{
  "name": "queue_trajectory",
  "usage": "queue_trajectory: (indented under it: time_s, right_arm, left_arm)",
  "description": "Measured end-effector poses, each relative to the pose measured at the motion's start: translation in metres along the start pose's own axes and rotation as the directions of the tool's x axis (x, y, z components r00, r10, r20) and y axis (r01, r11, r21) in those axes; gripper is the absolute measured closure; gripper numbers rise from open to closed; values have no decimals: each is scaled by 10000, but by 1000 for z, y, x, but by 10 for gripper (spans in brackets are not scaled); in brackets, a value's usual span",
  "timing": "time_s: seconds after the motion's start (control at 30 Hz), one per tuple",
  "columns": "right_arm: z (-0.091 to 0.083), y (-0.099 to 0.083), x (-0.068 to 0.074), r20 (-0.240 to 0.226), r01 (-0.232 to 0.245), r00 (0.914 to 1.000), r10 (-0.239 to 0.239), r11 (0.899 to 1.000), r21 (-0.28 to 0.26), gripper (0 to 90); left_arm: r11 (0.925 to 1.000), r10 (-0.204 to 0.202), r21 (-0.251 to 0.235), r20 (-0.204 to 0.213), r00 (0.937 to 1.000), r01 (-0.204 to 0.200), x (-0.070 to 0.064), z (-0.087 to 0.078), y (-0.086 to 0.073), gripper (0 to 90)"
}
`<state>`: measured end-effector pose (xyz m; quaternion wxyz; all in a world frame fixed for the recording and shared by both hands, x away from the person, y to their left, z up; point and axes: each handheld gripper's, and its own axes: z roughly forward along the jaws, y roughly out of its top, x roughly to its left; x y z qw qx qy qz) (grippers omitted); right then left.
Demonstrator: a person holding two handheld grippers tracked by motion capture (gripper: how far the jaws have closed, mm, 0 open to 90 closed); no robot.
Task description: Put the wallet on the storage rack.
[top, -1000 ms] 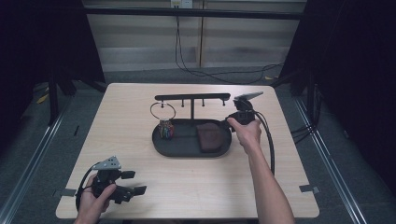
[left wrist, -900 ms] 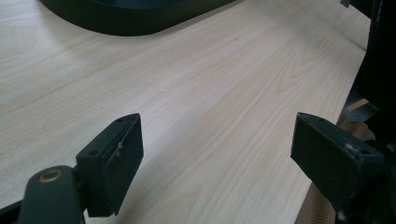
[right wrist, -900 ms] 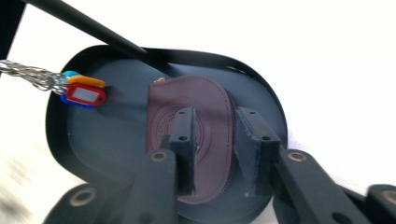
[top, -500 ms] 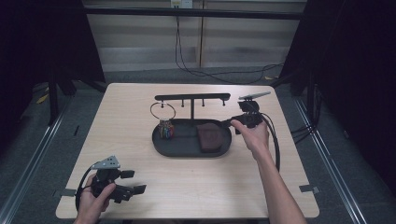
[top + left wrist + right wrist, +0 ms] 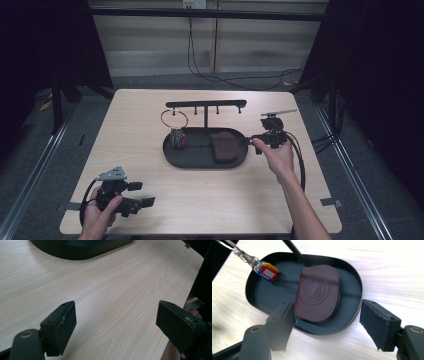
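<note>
A black oval tray [image 5: 197, 152] with a T-shaped hanger stand [image 5: 206, 104] sits mid-table. In it lie a brown leather pouch [image 5: 226, 146] on the right and a key ring with coloured tags [image 5: 177, 138] on the left. My right gripper [image 5: 256, 141] is open at the tray's right end, its jaws facing the pouch [image 5: 318, 292] and not touching it. The tags [image 5: 267, 271] lie farther back in the tray [image 5: 352, 272]. My left gripper [image 5: 142, 194] rests open and empty at the table's near left corner, over bare wood [image 5: 116, 322].
The tray's near edge [image 5: 82, 252] is far ahead of the left gripper. The stand's post [image 5: 292, 250] rises from the tray's back rim. Cables trail from both grippers. Dark floor and metal rails surround the table [image 5: 300, 200].
My right gripper has drifted a little toward the near side and the right, ending at the tray's right end. The left gripper has not moved.
</note>
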<state>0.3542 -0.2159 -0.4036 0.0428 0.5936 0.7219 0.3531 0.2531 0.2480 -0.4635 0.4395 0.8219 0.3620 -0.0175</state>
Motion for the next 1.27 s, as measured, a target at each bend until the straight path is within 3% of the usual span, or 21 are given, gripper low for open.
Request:
queue_trajectory:
  time_s: [0.27, 0.4, 0.6, 0.87, 1.0, 1.27]
  right_arm:
    - [-4, -20, -2, -534, -27, 9986, 13, 9997, -259, 262]
    - [-8, -32, -1, -580, 49, 9983, -79, 9987, -511, 245]
    - [-12, -62, -2, -797, 140, 9966, -223, 9946, -1028, 228]
    - [-13, -95, -6, -360, 323, 9986, -377, 9895, -1405, 226]
    - [-13, -109, 3, -65, 866, 9961, -883, 9866, -1385, 224]
    - [-14, -122, -6, 68, 600, 9982, -597, 9850, -1620, 216]
  left_arm:
    - [10000, -25, -20, -63, 10000, 25, 0, 0, 1, 166]
    - [9999, -107, -101, -105, 9999, 106, 1, -1, 1, 166]
    - [9996, -169, -244, -260, 9995, 162, 2, -1, 1, 166]
    - [9992, -249, -317, -330, 9991, 239, 2, -2, 1, 166]
    - [9992, -281, -298, -392, 9988, 269, 3, -2, 0, 166]
    - [9996, -140, -232, -88, 9999, 138, 1, -3, 0, 168]
